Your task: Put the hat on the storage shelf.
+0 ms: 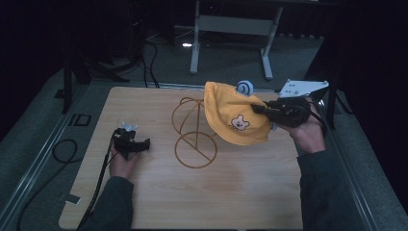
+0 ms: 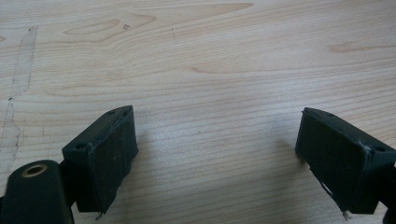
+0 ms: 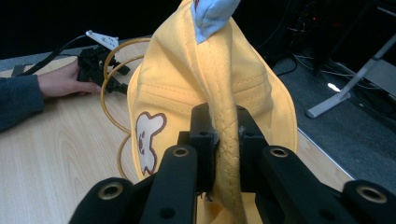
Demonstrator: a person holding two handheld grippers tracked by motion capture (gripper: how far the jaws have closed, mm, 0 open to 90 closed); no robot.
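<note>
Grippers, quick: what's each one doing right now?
Left gripper: open, holding nothing, over the table.
Right gripper: shut on the brim of the yellow hat.

Hat [image 1: 234,115] over the wire stand [image 1: 195,132] mid-table [image 1: 159,197], right hand-held gripper [image 1: 258,109] at its right, left hand-held gripper [image 1: 144,143] well left.

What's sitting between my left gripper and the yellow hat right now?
In the high view, the gold wire stand stands between the left gripper and the yellow hat, with bare table beside it.
</note>
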